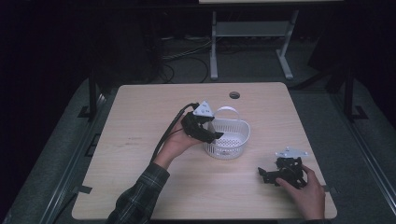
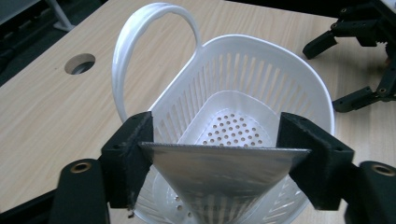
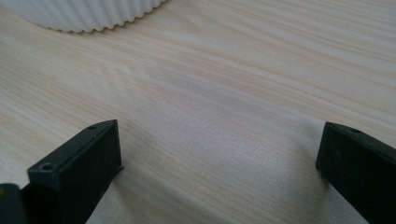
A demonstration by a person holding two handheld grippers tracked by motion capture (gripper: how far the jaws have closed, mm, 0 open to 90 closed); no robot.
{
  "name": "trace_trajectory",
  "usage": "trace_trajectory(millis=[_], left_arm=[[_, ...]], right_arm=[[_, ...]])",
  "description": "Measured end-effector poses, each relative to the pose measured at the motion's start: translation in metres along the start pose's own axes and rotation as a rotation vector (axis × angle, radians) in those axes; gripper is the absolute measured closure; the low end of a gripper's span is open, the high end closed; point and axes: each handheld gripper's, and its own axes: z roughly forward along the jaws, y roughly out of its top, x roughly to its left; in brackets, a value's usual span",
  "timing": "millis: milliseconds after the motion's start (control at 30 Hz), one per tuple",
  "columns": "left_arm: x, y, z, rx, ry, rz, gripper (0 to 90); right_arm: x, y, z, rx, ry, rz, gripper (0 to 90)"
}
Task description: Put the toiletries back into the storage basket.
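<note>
Your left gripper (image 2: 219,154) pinches a grey metallic triangular piece (image 2: 219,175), seemingly a funnel, over the white slotted plastic basket (image 2: 299,79); release next. Right gripper (image 3: 219,168) rests spread.

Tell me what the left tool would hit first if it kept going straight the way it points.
The left tool, holding a flat triangular grey piece, points down into the white slotted basket. It would likely meet the basket's perforated floor first, though depth is hard to judge.

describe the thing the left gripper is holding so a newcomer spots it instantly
On the wooden table, find the white slotted basket near the middle. Over its near-left rim, the left gripper holds a flat grey metal triangle between its jaws, tip pointing down, the only metal piece among plastic.
</note>
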Motion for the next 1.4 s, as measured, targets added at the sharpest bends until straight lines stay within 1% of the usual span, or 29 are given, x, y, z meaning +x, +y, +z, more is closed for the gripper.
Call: trace_trajectory(millis=[200, 267, 333, 367, 667, 833, 1000, 1067, 1133, 1167, 1233, 1333, 1400], left_arm=[[0.001, 0.001, 0.000, -0.016, -0.001, -0.020, 15.6], [0.002, 0.001, -0.002, -0.019, -0.001, -0.025, 13.6], [0.003, 0.001, -0.003, -0.037, 0.001, -0.037, 13.0], [0.004, 0.001, -0.004, -0.043, -0.006, -0.043, 12.9], [0.006, 0.002, -0.014, -0.060, -0.016, -0.049, 12.9], [0.006, 0.002, -0.022, -0.057, -0.014, -0.051, 12.9], [0.006, 0.000, -0.032, -0.055, -0.001, -0.051, 12.9], [0.006, -0.002, -0.036, -0.058, 0.007, -0.048, 12.9], [0.006, -0.006, -0.040, -0.061, 0.017, -0.060, 12.9], [0.007, -0.008, -0.042, -0.059, 0.021, -0.059, 12.9], [0.007, -0.013, -0.045, -0.053, 0.028, -0.062, 12.9], [0.006, -0.022, -0.053, -0.058, 0.042, -0.074, 12.9], [0.006, -0.027, -0.057, -0.057, 0.049, -0.075, 12.9]], right_arm=[[0.000, 0.000, 0.000, -0.001, 0.000, 0.001, 0.0], [0.000, 0.000, 0.000, -0.001, 0.000, -0.001, 0.0], [0.000, 0.000, 0.000, -0.002, 0.000, -0.001, 0.0], [0.000, 0.000, 0.000, -0.002, 0.000, -0.002, 0.0], [0.000, 0.000, 0.000, -0.001, -0.001, -0.001, 0.0], [0.000, 0.000, 0.000, 0.000, 0.000, 0.001, 0.0], [0.000, 0.000, 0.000, 0.000, -0.001, 0.000, 0.0], [0.000, 0.000, 0.000, 0.000, 0.000, 0.001, 0.0], [0.000, 0.000, 0.000, 0.000, -0.001, 0.000, 0.0], [0.000, 0.000, 0.000, 0.000, 0.000, 0.001, 0.0], [0.000, 0.000, 0.000, 0.000, -0.001, 0.001, 0.0], [0.000, 0.000, 0.000, 0.000, 0.000, 0.000, 0.0], [0.000, 0.000, 0.000, 0.000, -0.001, 0.000, 0.0]])
